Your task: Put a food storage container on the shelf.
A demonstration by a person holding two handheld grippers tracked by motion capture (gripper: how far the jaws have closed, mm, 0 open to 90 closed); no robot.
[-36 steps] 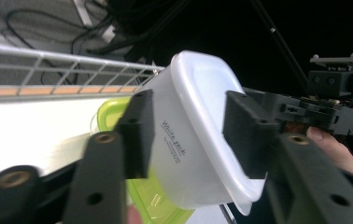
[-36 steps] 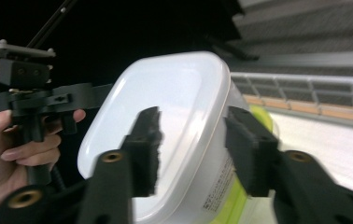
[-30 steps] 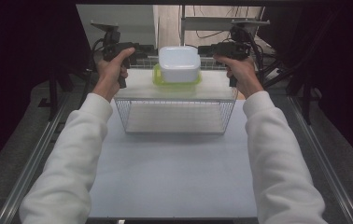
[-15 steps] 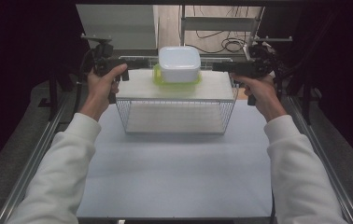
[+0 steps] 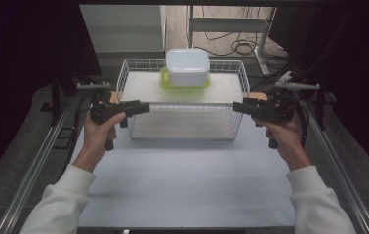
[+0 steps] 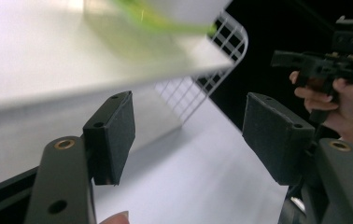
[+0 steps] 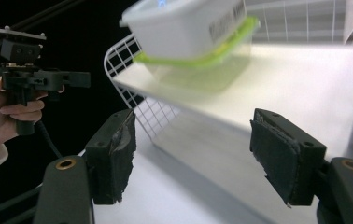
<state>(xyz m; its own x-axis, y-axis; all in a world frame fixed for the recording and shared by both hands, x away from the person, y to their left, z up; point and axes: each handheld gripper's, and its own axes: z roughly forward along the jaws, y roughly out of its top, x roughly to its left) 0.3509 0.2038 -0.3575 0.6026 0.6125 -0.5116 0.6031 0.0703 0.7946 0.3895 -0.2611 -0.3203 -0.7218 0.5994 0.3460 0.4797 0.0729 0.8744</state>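
both hand-held grippers, left (image 5: 143,107) and right (image 5: 238,106), just opening, empty, flank the wire basket (image 5: 181,127).

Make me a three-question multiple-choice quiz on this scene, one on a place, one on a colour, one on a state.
1. Where does the white container sit?
A. on the board across the wire basket
B. on the table in front
C. between a tool's jaws

2. What colour is the lid under the container?
A. red
B. lime green
C. black

3. How do the left tool and right tool stand?
A. both clamped on the basket
B. one open
C. both open, holding nothing

Answers: 1 A, it rests on the board; 2 B, green rim shows; 3 C, jaws apart, empty.
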